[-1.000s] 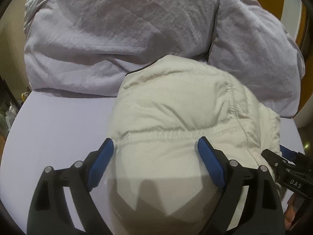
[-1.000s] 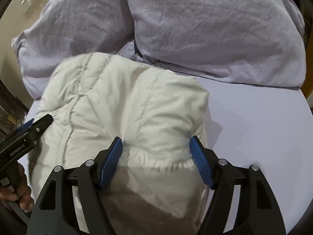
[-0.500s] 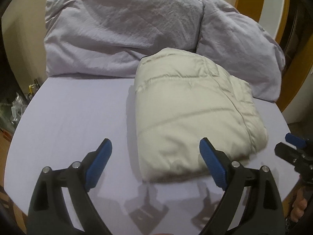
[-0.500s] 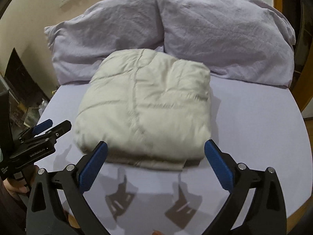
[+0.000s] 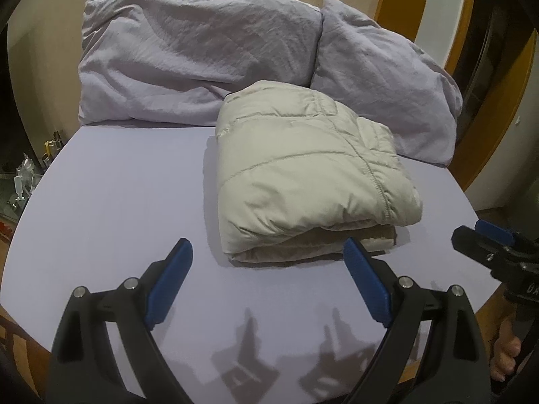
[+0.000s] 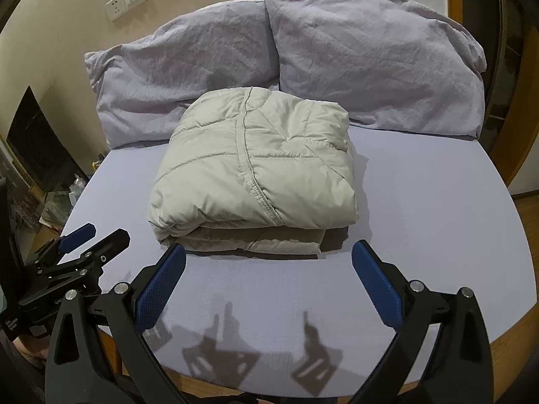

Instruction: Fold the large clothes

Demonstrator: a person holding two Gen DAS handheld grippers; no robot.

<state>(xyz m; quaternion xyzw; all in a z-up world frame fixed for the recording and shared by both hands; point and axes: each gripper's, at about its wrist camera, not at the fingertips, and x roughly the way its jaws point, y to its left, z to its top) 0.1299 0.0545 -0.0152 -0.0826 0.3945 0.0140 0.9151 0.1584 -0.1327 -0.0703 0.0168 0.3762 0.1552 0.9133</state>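
A cream quilted puffer jacket (image 5: 303,175) lies folded into a thick square bundle on the lilac bed sheet (image 5: 118,195), just before the pillows. It also shows in the right wrist view (image 6: 256,175). My left gripper (image 5: 267,279) is open and empty, held back from the bundle's near edge above the sheet. My right gripper (image 6: 269,279) is open and empty too, back from the bundle's near edge. The right gripper shows at the right edge of the left wrist view (image 5: 488,249); the left gripper shows at the left of the right wrist view (image 6: 81,252).
Two lilac pillows (image 5: 202,60) (image 5: 387,77) lean against the beige wall behind the jacket. A wall socket plate (image 6: 126,0) is above them. A dark cabinet and clutter (image 6: 37,155) stand left of the bed. A wooden door frame (image 5: 498,101) is at the right.
Both grippers have let go of the jacket and pulled back toward the bed's near edge. The jacket now rests as a folded bundle on the sheet.
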